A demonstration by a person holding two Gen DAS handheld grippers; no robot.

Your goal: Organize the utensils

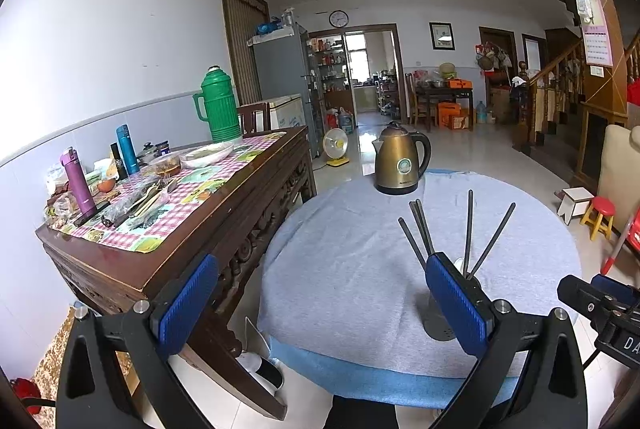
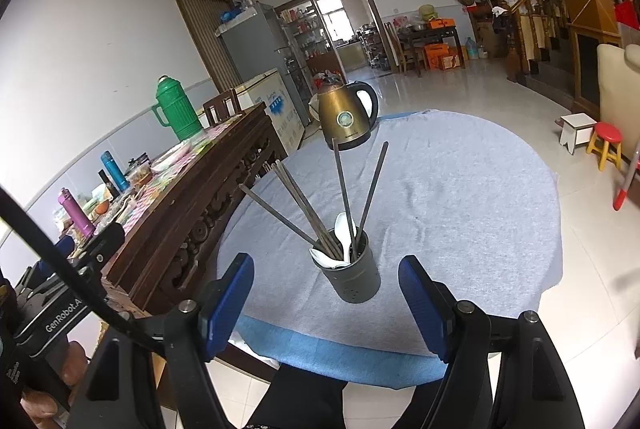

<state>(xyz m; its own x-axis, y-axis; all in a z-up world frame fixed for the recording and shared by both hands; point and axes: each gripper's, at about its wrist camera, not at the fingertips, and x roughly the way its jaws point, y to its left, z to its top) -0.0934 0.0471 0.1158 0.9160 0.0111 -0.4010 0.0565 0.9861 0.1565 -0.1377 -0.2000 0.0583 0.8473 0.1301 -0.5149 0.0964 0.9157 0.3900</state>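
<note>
the utensil holder [image 2: 354, 275], a small grey cup, stands upright on the near part of a round table [image 2: 460, 197] covered with a grey cloth over a blue one. dark chopsticks [image 2: 344, 197] fan out of it, some leaning left, two rising nearly straight, and white spoons [image 2: 342, 229] sit low inside among them. in the left wrist view the holder [image 1: 438, 321] is mostly hidden behind the right-hand blue pad, with the chopsticks [image 1: 468, 233] showing above it. the right gripper [image 2: 326, 305] hangs just in front of the holder, its blue pads spread wide on either side of it and touching nothing. the left gripper [image 1: 320, 305] is spread to its widest, empty, aimed at the gap between the round table and the wooden side table [image 1: 224, 197]. a brass-coloured kettle [image 2: 348, 117] stands at the far edge of the round table, well apart from the holder. on the side table's checked cloth lie forks and other cutlery [image 1: 148, 199], with a green thermos [image 1: 218, 107], a purple bottle [image 1: 78, 181] and a teal bottle [image 1: 128, 149] nearby.
</note>
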